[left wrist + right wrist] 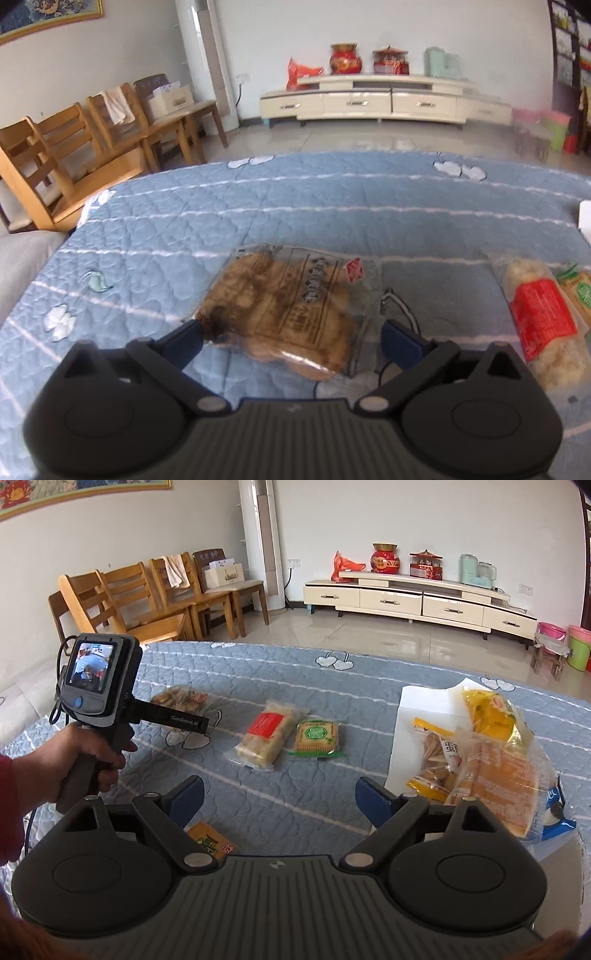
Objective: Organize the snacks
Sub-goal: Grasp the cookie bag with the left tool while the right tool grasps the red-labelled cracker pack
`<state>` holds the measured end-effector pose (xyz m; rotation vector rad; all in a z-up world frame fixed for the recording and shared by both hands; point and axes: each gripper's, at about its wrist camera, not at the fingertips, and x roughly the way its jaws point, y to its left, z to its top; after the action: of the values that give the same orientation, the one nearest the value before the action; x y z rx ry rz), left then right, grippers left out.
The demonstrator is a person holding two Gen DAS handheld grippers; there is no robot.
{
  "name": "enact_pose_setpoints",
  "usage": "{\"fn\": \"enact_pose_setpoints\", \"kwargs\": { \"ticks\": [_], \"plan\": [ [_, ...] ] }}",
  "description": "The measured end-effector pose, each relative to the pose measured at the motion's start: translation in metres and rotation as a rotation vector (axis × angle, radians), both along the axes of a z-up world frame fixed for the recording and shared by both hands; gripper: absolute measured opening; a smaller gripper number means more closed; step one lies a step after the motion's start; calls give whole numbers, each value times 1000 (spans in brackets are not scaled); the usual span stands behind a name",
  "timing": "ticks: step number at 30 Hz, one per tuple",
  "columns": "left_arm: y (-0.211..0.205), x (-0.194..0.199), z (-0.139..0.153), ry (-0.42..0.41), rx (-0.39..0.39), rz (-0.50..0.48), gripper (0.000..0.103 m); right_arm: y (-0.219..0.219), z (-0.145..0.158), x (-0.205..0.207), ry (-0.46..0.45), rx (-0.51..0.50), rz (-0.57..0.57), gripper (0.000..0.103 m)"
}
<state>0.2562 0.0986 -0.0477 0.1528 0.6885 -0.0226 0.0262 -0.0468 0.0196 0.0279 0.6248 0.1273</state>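
1. The left gripper (291,338) hangs low over a table covered with a blue quilted cloth (332,206), its blue pads set either side of a clear bag of brown fried snacks (284,306). The left pad sits right at the bag's near corner, the right pad stands just off its clear edge — neither visibly presses in, so the jaws read as released around the bag, not clenched on it.

2. From the right wrist view the same tool shows from outside: a hand (79,753) in a red sleeve grips its handle, and its small screen (92,668) faces back toward the camera. The brown snack bag lies beneath its black fingers, towards the left of the table.

3. The right gripper (279,799) is spread wide with nothing between its pads; only bare cloth lies ahead of it. An orange packet (210,840) lies on the cloth just under its left arm (partly hidden by the gripper body).

4. Mid-table, two packs lie side by side, close but whether touching is unclear: a clear pack of pale puffed bars with a red label (264,734), and to its right a square biscuit pack with a green label (317,736).

5. On the right, a white sheet (417,709) carries a heap of snack bags — a yellow bag (491,710) on top, an orange-printed one (502,775) in front, a clear bag of brown pieces (436,760) beside them.

6. Beyond the table: wooden chairs (147,590) and a cream TV cabinet (413,598).
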Motion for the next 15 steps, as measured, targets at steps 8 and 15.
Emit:
{"fn": "enact_pose_setpoints", "kwargs": {
  "ticks": [8,15],
  "plan": [
    [0,-29,0,-60,-67,-138,42,4,-7,4,14,0,-4,103],
    [30,-73,17,-78,-170,-194,102,4,-7,1,8,-1,-8,103]
  ]
}}
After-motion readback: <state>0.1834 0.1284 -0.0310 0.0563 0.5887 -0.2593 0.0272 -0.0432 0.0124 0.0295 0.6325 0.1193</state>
